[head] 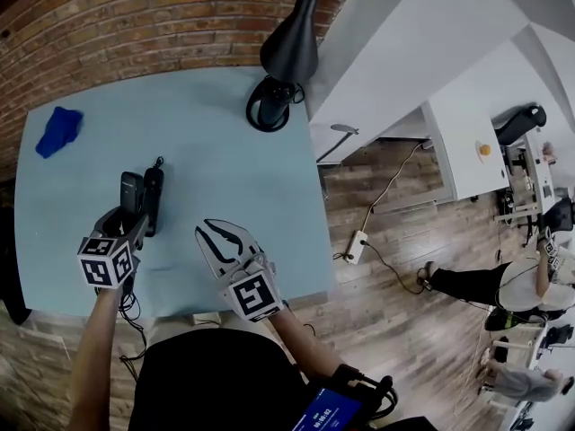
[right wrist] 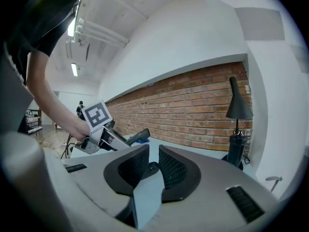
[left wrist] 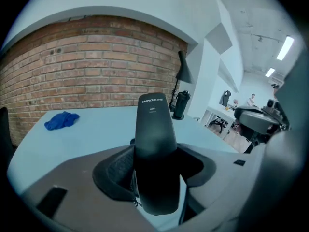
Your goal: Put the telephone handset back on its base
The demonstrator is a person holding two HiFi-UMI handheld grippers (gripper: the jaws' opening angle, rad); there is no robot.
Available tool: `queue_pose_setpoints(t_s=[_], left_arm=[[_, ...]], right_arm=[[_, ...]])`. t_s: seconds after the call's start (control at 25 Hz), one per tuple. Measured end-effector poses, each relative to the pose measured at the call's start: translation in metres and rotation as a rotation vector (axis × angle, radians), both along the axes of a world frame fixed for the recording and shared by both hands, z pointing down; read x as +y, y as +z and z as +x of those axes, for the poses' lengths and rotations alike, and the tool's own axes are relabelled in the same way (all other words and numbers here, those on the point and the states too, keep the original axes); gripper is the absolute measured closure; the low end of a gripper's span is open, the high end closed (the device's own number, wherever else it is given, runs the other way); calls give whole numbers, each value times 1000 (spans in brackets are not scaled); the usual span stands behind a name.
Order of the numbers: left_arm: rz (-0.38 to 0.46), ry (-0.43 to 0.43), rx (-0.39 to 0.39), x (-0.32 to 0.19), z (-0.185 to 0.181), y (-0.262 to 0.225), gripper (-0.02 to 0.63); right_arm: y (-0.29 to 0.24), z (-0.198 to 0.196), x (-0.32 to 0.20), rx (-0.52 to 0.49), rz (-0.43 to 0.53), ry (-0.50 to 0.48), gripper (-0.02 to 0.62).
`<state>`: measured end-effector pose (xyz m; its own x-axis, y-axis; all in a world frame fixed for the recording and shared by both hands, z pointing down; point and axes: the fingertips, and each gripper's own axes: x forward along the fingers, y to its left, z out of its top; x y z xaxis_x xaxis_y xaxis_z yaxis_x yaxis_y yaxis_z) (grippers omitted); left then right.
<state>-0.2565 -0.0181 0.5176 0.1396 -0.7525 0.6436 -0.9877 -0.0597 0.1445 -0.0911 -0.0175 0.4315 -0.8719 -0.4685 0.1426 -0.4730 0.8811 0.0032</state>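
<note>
Holding handset (left wrist: 153,124) by near end, left gripper (left wrist: 154,168) clenched (light, stiff, probably slick; mid-body likely steadier); right gripper (right wrist: 152,151) parted, empty.

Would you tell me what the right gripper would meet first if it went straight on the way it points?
Probably nothing near: ahead of the right gripper lies only the table, then the brick wall; the handset sits off to its left.

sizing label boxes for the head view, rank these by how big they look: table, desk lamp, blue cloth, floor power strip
1. table
2. desk lamp, raised toward the camera, so likely exaggerated
3. blue cloth
4. power strip, farther off on the floor
</note>
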Motion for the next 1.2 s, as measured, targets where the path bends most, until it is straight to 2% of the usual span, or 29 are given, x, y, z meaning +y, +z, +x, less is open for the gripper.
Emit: queue_pose_setpoints(t_s=[0.12,0.24,0.48,0.68,1.2], left_arm=[[-113,-37,57,-5,-8,34,333],[-183,-75,96,-9,-15,56,333],[-269,-53,42,-26,-18,87,332],[-334,-72,44,-36,-23,113,331],[-404,-82,-27,-43,-24,141,331]], right_arm=[[11,11,-1,8,-24,28,531],[19,22,-3,16,-48,63,535],[38,40,-5,30,-107,121,538],[51,53,-5,50,-123,152,538],[57,65,-9,7,-162,227,538]])
